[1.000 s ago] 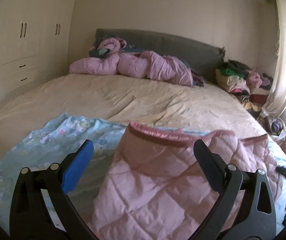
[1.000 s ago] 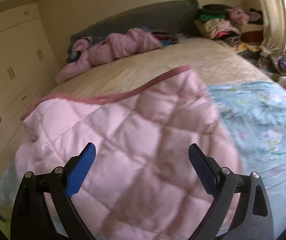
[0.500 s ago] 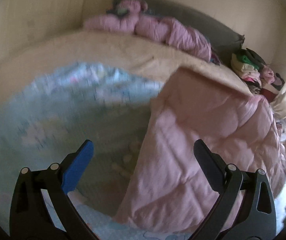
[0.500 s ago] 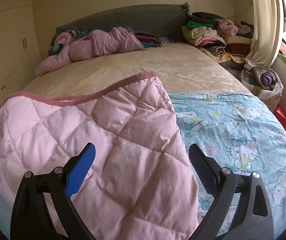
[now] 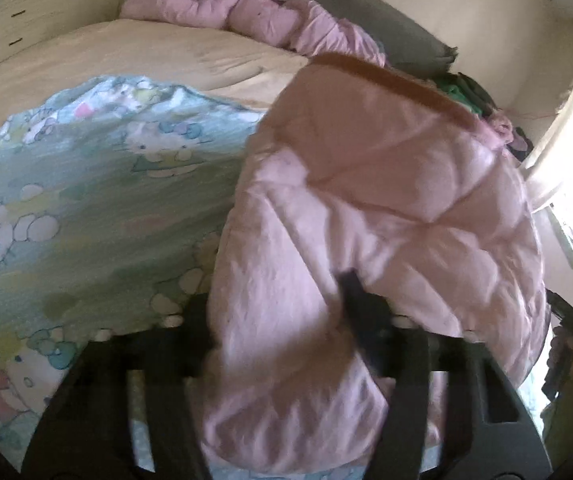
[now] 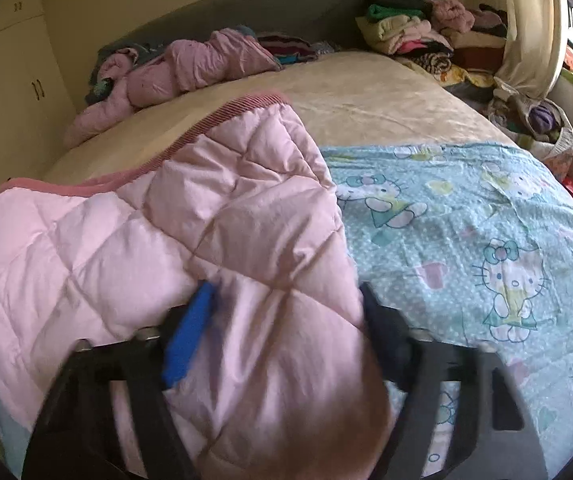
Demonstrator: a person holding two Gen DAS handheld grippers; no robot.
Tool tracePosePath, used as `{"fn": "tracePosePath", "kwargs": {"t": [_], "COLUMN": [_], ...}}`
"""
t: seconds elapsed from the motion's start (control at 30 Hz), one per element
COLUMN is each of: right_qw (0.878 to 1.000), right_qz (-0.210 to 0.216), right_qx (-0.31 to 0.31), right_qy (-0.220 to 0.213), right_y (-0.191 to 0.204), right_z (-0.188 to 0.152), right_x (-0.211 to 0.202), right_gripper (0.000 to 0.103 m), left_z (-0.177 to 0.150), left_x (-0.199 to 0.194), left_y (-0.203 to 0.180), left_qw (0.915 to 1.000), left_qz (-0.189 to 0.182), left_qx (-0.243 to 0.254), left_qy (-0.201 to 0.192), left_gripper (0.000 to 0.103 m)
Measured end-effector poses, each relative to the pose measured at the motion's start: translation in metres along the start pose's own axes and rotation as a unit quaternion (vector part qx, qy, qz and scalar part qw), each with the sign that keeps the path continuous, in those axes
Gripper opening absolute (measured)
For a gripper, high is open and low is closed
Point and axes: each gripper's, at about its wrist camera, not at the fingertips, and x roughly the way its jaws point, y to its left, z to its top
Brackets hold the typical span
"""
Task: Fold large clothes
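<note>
A pink quilted garment (image 5: 386,184) with a darker ribbed trim lies folded over a light blue cartoon-print sheet (image 5: 86,184) on the bed. In the left wrist view my left gripper (image 5: 276,300) is closing on the garment's near left corner. Fabric bulges between the fingers and hides the left one. In the right wrist view the same garment (image 6: 166,232) fills the near left. My right gripper (image 6: 286,296) is closing on its near right corner, with the blue pad (image 6: 190,336) dented into the quilting and the other finger at the fabric's edge beside the sheet (image 6: 466,240).
A heap of pink padded clothing (image 6: 174,68) lies along the grey headboard (image 6: 266,4). Stacked folded clothes (image 6: 406,28) sit at the far right corner by a curtain (image 6: 530,28). A bag of clothes (image 6: 538,120) stands beside the bed, and wardrobe doors (image 6: 6,96) line the left.
Both grippers have dropped toward the near edge of the pink garment. Their fingers, wide apart before, have come together with fabric between them.
</note>
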Motion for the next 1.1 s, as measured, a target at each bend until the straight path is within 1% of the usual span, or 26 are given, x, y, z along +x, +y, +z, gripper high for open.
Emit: {"fn": "tracePosePath", "kwargs": {"t": [0.03,0.07,0.13,0.2,0.33,0.4,0.47,0.53,0.67,0.83,0.9,1.1], "right_qw": [1.000,1.000,0.999,0.997,0.992,0.990,0.989,0.990,0.991,0.992,0.993,0.994], "right_qz": [0.003,0.006,-0.014,-0.022,-0.021,-0.023,-0.028,-0.024,-0.037,-0.064,-0.070,-0.082], "right_qx": [-0.002,-0.006,-0.034,-0.046,-0.021,-0.011,0.001,0.026,0.043,0.042,0.039,0.036], "right_qy": [-0.007,-0.013,-0.033,-0.059,-0.121,-0.140,-0.147,-0.140,-0.124,-0.098,-0.089,-0.066], "right_y": [0.001,0.004,0.015,0.022,0.018,0.016,0.014,0.005,-0.002,0.000,0.001,0.002], "right_z": [0.000,0.000,0.000,0.004,0.022,0.030,0.038,0.045,0.045,0.043,0.041,0.035], "right_x": [-0.003,-0.006,-0.017,-0.029,-0.054,-0.058,-0.053,-0.039,-0.013,0.017,0.025,0.047], "right_gripper": [0.034,0.024,0.020,0.018,0.016,0.016,0.016,0.016,0.016,0.016,0.016,0.018], "left_z": [0.000,0.001,0.004,0.010,0.031,0.043,0.050,0.061,0.071,0.067,0.063,0.058], "left_x": [0.000,-0.002,-0.010,-0.019,-0.039,-0.038,-0.031,-0.015,0.009,0.035,0.045,0.060], "left_y": [-0.004,-0.008,-0.016,-0.021,-0.039,-0.051,-0.058,-0.061,-0.059,-0.049,-0.045,-0.036], "left_qw": [0.9999,0.9997,0.9990,0.9981,0.9928,0.9901,0.9882,0.9871,0.9878,0.9879,0.9885,0.9897], "left_qz": [0.006,0.011,0.022,0.029,0.036,0.047,0.059,0.072,0.084,0.110,0.115,0.120], "left_qx": [0.010,0.021,0.028,0.027,0.050,0.061,0.072,0.077,0.078,0.078,0.074,0.065], "left_qy": [-0.003,-0.008,-0.028,-0.048,-0.103,-0.117,-0.122,-0.120,-0.106,-0.078,-0.065,-0.045], "left_gripper": [0.027,0.022,0.016,0.014,0.013,0.013,0.013,0.013,0.013,0.014,0.015,0.018]}}
